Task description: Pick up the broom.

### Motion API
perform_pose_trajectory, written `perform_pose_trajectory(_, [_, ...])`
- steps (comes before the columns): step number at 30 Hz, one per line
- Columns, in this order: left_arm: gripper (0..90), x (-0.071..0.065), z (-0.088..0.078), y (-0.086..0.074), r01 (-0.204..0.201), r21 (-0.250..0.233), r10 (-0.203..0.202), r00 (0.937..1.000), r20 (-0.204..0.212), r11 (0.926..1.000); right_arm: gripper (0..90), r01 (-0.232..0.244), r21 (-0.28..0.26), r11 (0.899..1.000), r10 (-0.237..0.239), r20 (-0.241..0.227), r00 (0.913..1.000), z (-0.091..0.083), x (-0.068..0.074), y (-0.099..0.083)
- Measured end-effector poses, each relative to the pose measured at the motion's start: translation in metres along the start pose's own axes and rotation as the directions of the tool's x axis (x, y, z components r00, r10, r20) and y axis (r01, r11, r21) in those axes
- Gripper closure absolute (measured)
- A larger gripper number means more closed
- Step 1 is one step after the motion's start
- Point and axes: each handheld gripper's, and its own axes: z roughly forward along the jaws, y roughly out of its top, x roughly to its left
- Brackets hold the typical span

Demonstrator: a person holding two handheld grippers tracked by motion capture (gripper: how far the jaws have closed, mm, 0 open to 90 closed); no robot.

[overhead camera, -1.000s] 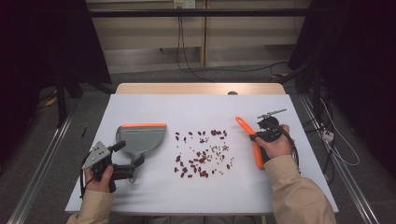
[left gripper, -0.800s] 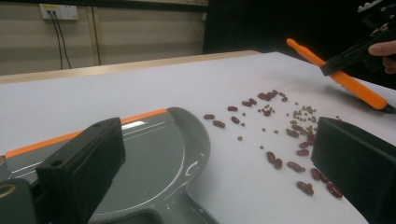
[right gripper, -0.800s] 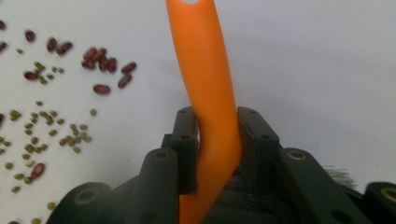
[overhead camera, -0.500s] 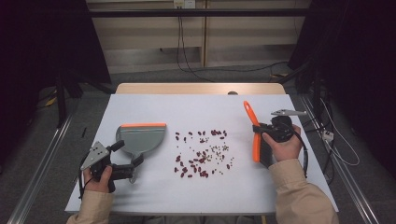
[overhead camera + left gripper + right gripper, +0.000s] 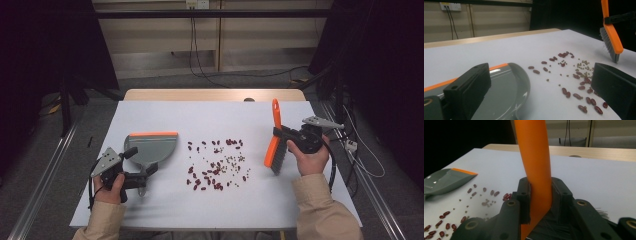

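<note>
Right gripper (image 5: pixel 292 141): closed on the orange brush (image 5: pixel 274 135), jaws clamped either side of the handle, as seen close up in the right gripper view (image 5: pixel 537 197). Held above the right part of the table (image 5: pixel 150 210), nearer the right edge than the middle. Brush upright and slightly tilted, handle tip pointing toward the far edge, grey bristles facing left toward the scatter. Contact between bristles and table cannot be told. In the left gripper view, brush head (image 5: pixel 612 40) hanging just above the white surface, to the right of the scatter.

Left gripper (image 5: pixel 136 179): near the front left corner, jaws pointing right. Jaws standing wide in the left gripper view, one black jaw left and one right, rear of the dustpan (image 5: pixel 506 92) lying between them. Grip on the handle not readable; state cannot be told.

Dustpan (image 5: pixel 150 147): grey with an orange lip, flat on the table left of centre, lip toward the far edge, just ahead of the left gripper.

Beans (image 5: pixel 216 165): dark red ones mixed with small pale grains, loose over the middle of the table, between dustpan and brush, well apart from both. None inside the dustpan.

Table edge: bare wooden strip (image 5: pixel 210 94) along the far side.
</note>
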Motion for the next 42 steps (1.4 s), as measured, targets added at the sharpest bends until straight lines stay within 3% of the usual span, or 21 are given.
perform_pose_trajectory(3, [2.7, 0.0, 0.001, 0.004, 0.005, -0.009, -0.005, 1.0, -0.001, 1.0, 71.4, -0.02, -0.048, 0.999, 0.019, -0.019, 0.9996, -0.006, 0.002, 0.001])
perform_pose_trajectory(10, [2.7, -0.005, 0.004, 0.012, -0.003, -0.007, 0.003, 0.9998, 0.019, 1.0, 71.5, -0.009, -0.084, 0.996, 0.006, -0.036, 0.9993, -0.013, 0.008, 0.011])
perform_pose_trajectory(42, [3.0, -0.029, 0.044, 0.031, -0.016, 0.04, 0.01, 0.9916, 0.129, 0.9991, 71.4, 0.033, -0.086, 0.996, -0.041, -0.088, 0.9953, 0.018, 0.05, 0.031])
